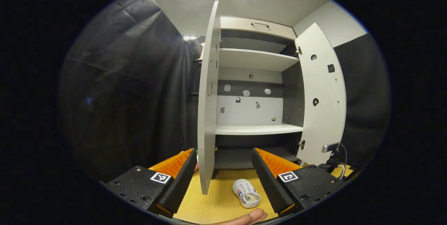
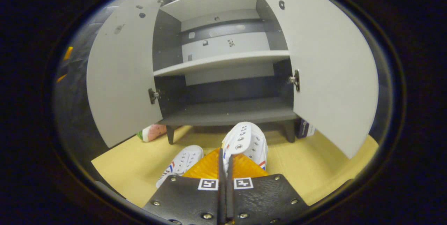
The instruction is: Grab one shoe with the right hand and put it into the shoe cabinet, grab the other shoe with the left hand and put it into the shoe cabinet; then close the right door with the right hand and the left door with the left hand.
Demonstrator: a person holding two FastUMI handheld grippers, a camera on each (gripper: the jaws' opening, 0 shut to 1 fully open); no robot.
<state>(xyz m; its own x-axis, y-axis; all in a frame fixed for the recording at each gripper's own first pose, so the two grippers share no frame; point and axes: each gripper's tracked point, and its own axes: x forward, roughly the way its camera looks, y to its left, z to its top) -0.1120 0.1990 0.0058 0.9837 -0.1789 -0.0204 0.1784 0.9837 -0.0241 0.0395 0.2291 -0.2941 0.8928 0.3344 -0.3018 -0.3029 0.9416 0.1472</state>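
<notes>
Yellow tabletop (image 2: 307, 169) fronts the shoe cabinet (image 2: 227, 110), both doors open and its shelves bare. The right gripper (image 2: 225, 164) is clamped on one white shoe (image 2: 246, 137), raised before the bottom shelf. The other shoe (image 1: 246, 193) lies on the tabletop between the spread fingers of the left gripper (image 1: 223, 172), untouched. Nothing is stowed; both doors remain to close.

The left gripper view looks level at the shoe cabinet (image 1: 256, 89) from farther back, in line with the edge of its open left door (image 1: 208, 96), taking in every shelf up to the drawer (image 1: 258, 26). The right gripper view sits lower and nearer, tilted up into the cabinet (image 2: 223, 64) from the wooden floor (image 2: 139, 162). Both share the cabinet's open interior, both doors and the floor in front.
</notes>
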